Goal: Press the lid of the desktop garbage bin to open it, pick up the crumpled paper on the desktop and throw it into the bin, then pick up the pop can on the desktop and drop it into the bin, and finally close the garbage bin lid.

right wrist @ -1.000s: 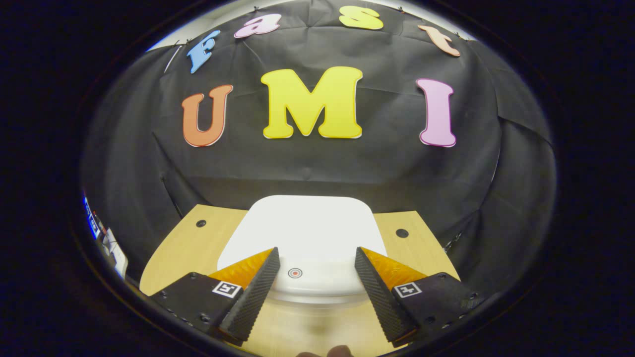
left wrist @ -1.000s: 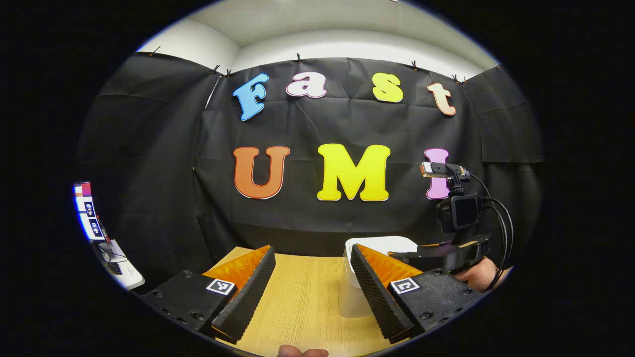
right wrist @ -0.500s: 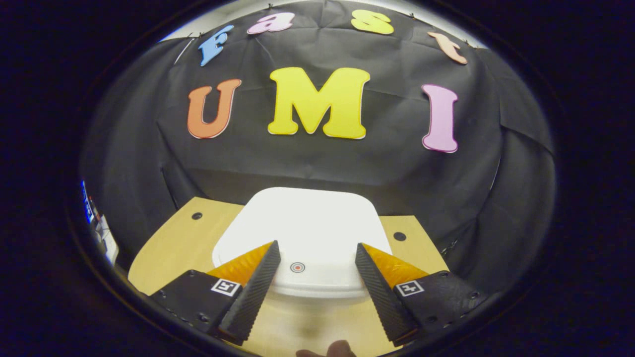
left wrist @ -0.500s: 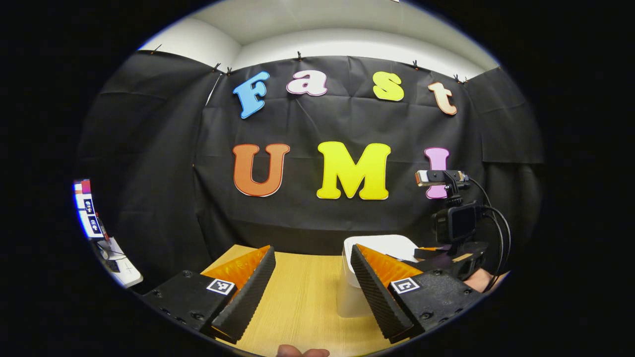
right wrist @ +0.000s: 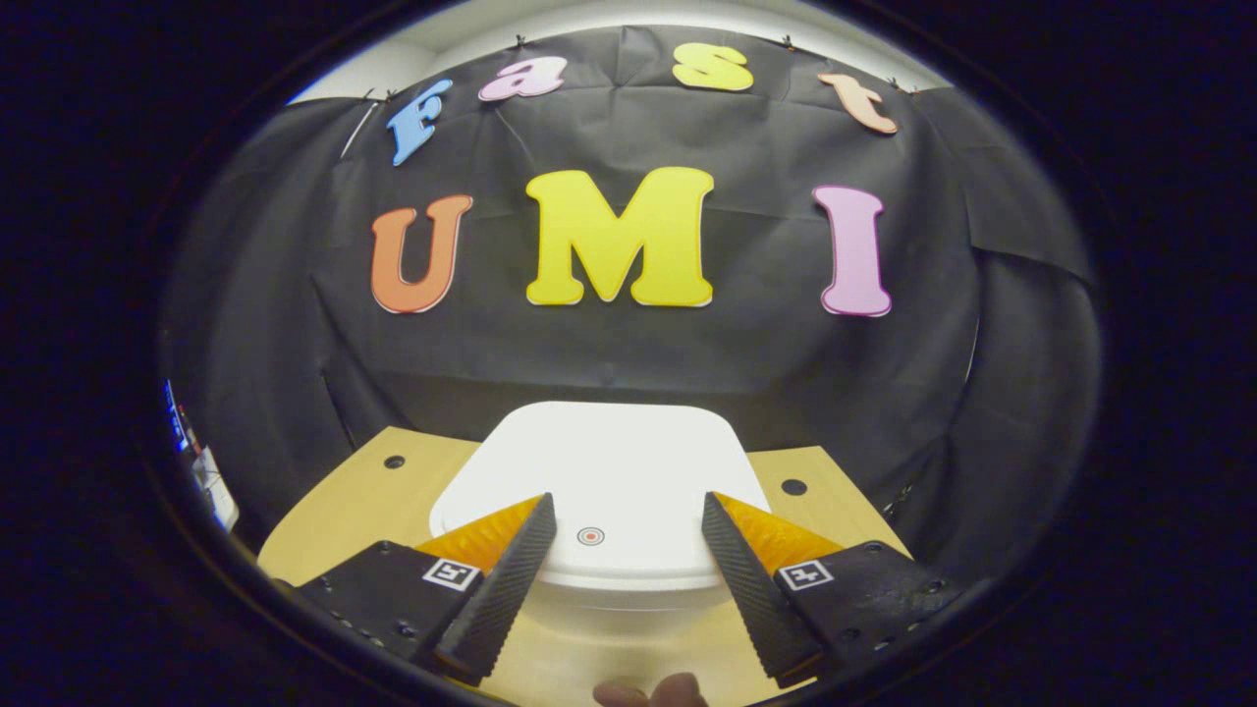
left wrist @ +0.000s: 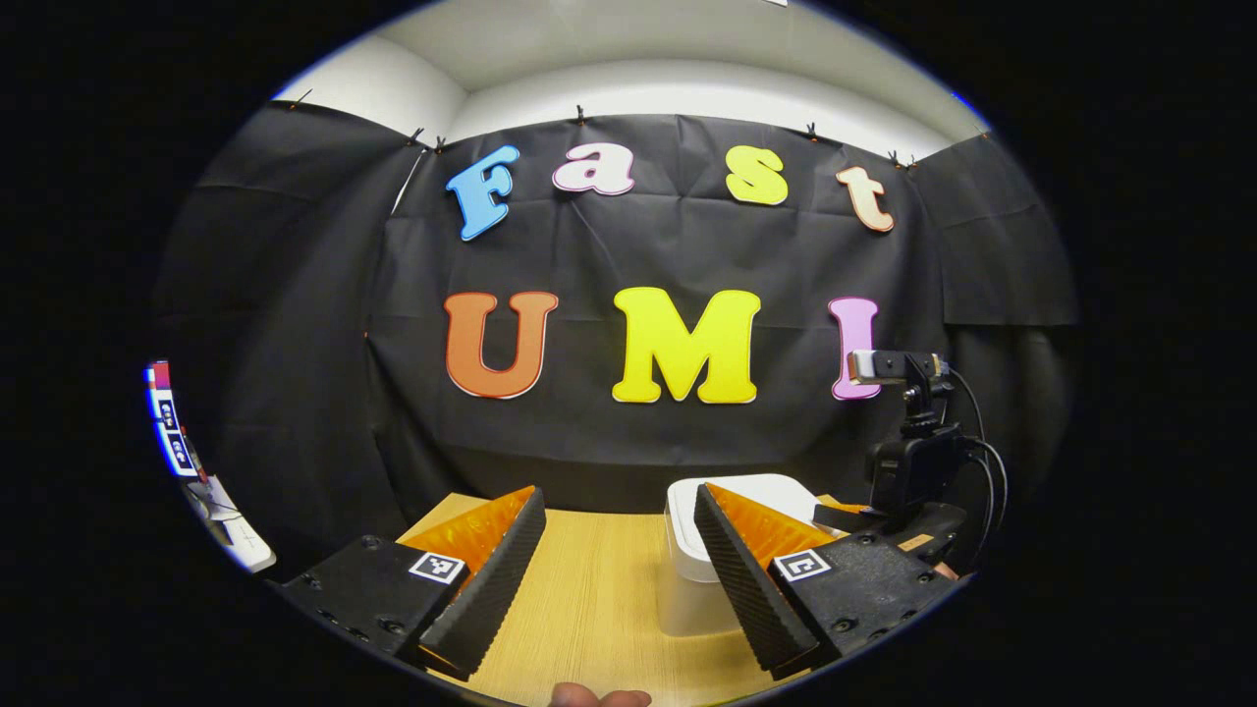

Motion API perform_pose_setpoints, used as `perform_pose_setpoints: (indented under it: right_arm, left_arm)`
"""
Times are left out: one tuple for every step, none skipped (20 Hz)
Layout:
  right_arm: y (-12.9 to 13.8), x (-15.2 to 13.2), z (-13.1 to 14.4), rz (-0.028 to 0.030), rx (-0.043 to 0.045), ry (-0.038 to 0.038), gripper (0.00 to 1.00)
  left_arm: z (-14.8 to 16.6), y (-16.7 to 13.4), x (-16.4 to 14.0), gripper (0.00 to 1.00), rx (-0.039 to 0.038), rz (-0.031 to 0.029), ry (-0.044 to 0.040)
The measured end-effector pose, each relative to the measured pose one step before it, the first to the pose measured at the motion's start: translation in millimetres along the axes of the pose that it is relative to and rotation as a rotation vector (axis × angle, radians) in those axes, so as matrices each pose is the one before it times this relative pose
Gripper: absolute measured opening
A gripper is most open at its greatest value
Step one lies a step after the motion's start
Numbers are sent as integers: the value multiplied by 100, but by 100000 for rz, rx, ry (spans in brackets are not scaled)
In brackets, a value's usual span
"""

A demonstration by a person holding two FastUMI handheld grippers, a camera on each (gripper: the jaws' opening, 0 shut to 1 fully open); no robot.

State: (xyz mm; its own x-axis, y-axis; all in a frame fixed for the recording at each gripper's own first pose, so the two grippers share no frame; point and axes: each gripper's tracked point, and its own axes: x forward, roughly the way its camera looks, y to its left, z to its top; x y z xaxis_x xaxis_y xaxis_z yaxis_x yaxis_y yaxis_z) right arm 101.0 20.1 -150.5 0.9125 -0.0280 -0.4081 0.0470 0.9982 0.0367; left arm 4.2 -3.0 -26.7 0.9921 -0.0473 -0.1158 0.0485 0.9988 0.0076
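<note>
The desktop bin [right wrist: 628, 589] stands on the wooden table [right wrist: 344, 511] with its white lid [right wrist: 609, 462] down flat. A small red ring mark [right wrist: 589, 535] sits near the lid's front edge. My right gripper [right wrist: 627, 503] hangs open just over that front edge, one finger on each side of the mark. In the left gripper view the bin [left wrist: 687, 599] shows its translucent body and white lid [left wrist: 756, 489] partly behind my own finger. My left gripper [left wrist: 619, 493] is open and holds nothing, to the left of the bin. The right gripper's camera rig [left wrist: 913, 462] rises beyond the bin.
Two round holes [right wrist: 394, 462] [right wrist: 793, 486] pierce the tabletop near its back edge, close to the black cloth wall. A screen [left wrist: 172, 432] and a white device [left wrist: 236, 540] stand off the table's left side. A person's fingertip [left wrist: 599, 697] shows at the bottom.
The right gripper has sunk lower and shifted right in the left gripper view. In its own view the lid first rose, then dropped back. The lid stays shut; both grippers stay open.
</note>
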Motion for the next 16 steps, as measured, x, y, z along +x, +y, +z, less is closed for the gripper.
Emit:
perform_pose_setpoints:
  right_arm:
    - [-181,-625,975,16,-342,-3029,94]
    - [-209,-787,1280,20,-1136,-3963,94]
    - [-185,-1331,1090,550,-1915,-3588,94]
    - [-269,-1025,1131,-105,-1703,-3109,94]
    - [-375,-919,1279,-248,-1063,-3359,94]
    - [-342,-988,1122,-604,-839,-2692,94]
    - [-219,-644,921,-1168,-88,-1757,94]
    - [-261,-944,801,-993,122,-1025,94]
    - [-145,-1004,648,-881,1072,-668,94]
    - [-122,-1024,706,-572,1509,-1050,94]
    - [-219,-992,732,-894,726,-1463,94]
    - [-288,-880,515,-1071,-47,-1367,94]
    - [0,-864,524,-110,-11,-1192,94]
    - [63,-797,418,-162,52,-1336,94]
    - [-1,-743,351,-560,384,-1372,94]
    - [9,-803,219,-1055,973,-949,94]
  left_arm:
    - [246,-147,220,98,195,-1263,-1158]
    - [412,-9,351,98,211,-1035,-1313]
    - [382,-31,338,98,556,-1067,-1206]
    - [406,23,293,98,384,-718,-1081]
    - [326,-21,115,98,-318,-1017,-728]
    - [40,-115,189,98,-798,-1363,-468]
    - [174,-258,99,98,-441,-1276,-807]
    - [192,-20,-61,98,173,-1023,-284]
    - [300,43,-161,98,399,-560,-871]
    - [271,58,-114,98,450,-306,-535]
    - [175,46,-225,98,527,-255,-659]
    - [277,73,-194,98,266,14,-545]
    - [278,-21,-169,98,-287,-284,-632]
    - [101,-158,-225,98,-640,-477,-504]
    - [-84,-101,-53,98,-337,-371,105]
    - [-31,-130,-94,98,116,-296,297]
